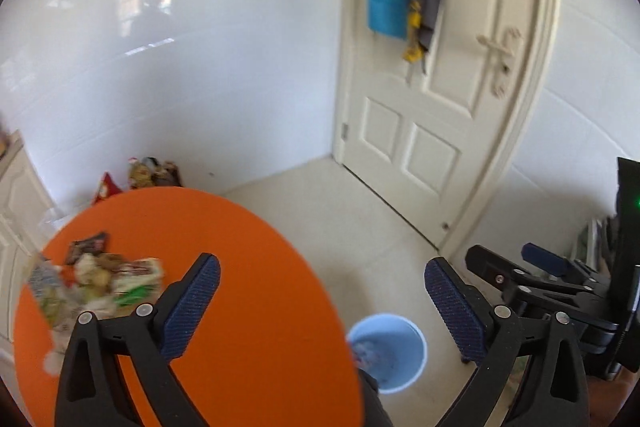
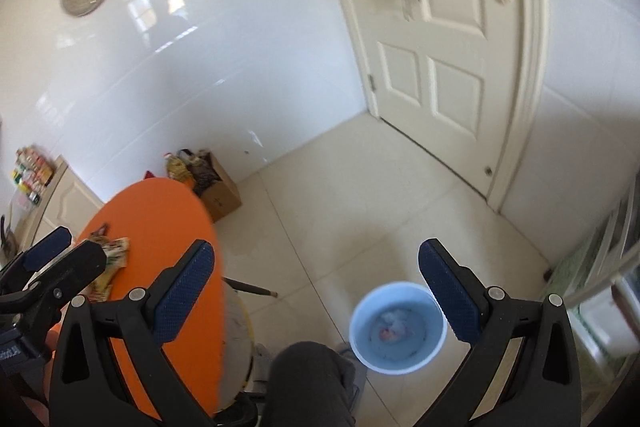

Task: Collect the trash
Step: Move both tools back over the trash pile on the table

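Both black grippers with blue ribbed pads hang wide apart and empty: the left gripper (image 1: 322, 281), the right gripper (image 2: 316, 267). Crumpled wrapper trash (image 1: 96, 285) lies on the round orange table (image 1: 248, 247) left of the left gripper; below the right gripper stands a pale blue plastic bucket (image 2: 398, 331) holding scraps

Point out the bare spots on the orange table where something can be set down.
The orange table is bare across its far edge and the whole side toward the blue bin. The crowded part is the wrapper pile on the side by the white cabinet. Both grippers, left and right, are open and empty.
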A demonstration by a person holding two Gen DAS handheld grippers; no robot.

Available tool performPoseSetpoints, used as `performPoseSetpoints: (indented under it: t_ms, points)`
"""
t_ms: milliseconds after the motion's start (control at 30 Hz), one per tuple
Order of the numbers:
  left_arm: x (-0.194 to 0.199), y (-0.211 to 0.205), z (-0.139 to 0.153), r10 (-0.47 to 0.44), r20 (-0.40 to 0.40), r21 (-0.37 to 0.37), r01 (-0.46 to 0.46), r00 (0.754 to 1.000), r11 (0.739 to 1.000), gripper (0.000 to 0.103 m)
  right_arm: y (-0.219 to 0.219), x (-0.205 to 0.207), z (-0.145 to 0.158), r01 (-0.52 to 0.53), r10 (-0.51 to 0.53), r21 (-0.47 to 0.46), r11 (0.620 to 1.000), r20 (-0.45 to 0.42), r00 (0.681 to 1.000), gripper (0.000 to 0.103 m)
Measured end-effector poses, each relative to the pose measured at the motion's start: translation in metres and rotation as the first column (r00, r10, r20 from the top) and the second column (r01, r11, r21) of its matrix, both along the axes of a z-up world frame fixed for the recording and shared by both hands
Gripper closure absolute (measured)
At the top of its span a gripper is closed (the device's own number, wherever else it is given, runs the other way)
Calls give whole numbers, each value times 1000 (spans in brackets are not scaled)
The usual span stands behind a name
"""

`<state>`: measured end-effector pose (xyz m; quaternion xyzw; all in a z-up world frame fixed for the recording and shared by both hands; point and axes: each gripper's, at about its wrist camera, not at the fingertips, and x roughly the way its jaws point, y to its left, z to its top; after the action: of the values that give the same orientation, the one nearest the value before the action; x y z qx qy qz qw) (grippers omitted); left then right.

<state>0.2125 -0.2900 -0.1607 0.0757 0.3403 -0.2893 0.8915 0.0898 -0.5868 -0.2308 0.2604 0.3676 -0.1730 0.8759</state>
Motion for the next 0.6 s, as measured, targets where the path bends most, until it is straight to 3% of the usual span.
performPoseSetpoints:
  t_ms: [133, 300, 467, 600]
  points:
    - [-24, 58, 17, 116, 60, -24, -114, 992, 993, 1, 47, 24, 40, -94, 98, -54, 994, 69, 993, 0]
    - [-57, 132, 29, 248, 106, -73, -242, 963, 968, 1, 103, 49, 81, -199, 215, -116, 973, 144, 966, 0]
    - [-98, 208, 43, 373, 154, -113, -358, 915, 927, 1, 165, 67, 117, -293, 330, -190, 937, 204, 922, 0]
    - [-127, 246, 50, 456, 187, -142, -435, 870, 889, 1, 206, 72, 143, -349, 408, -248, 904, 251, 878, 0]
